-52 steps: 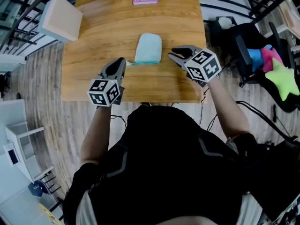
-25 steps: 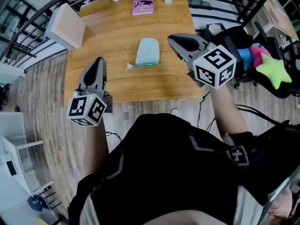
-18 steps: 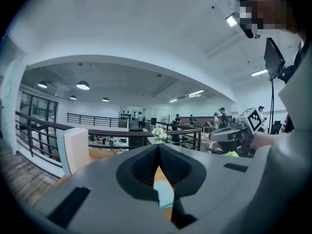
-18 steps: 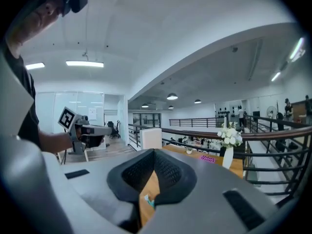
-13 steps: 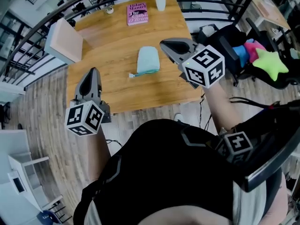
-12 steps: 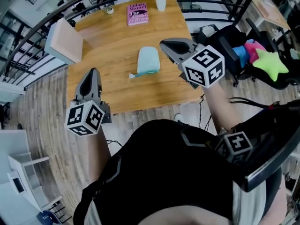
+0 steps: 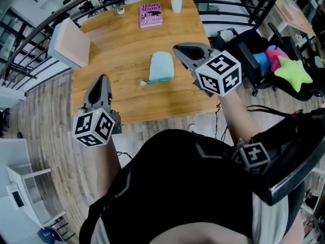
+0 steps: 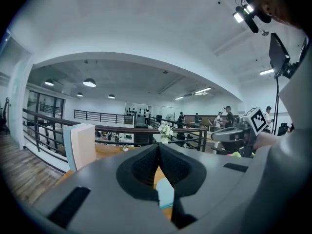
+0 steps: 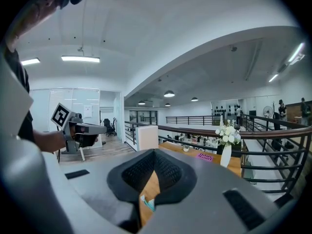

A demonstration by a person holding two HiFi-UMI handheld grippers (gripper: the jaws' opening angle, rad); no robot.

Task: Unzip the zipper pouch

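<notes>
**Pouch lies alone on tabletop, both tools pressed together on nothing**

Head view: the pale blue-green zipper pouch lies flat near the middle of the wooden tabletop. A thin teal strip sticks out at its near-left corner. The left tool is held over the tabletop's near-left part, well apart from the pouch, with its marker cube toward the person. The right tool hovers just to the right of the pouch and appears not to touch it. Each tool's jaws taper to a single point. A pink book and a white vase stand at the far edge. A pale boxy chair sits at the left side. To the right of the tabletop, a green star-shaped cushion rests on a dark seat.

Left gripper view: the jaws meet at their tips with nothing between them. Through the slot below the tips, the pouch shows lying on the wood beyond. The right tool appears at the right. A dark railing runs behind the tabletop, and white flowers stand in the vase.

Right gripper view: the jaws are pressed together and empty. The slot beneath the tips shows a strip of wood and the teal strip at the pouch's corner. The left tool appears at the far left, held in a hand. The vase and the book stand at the right on the tabletop.
</notes>
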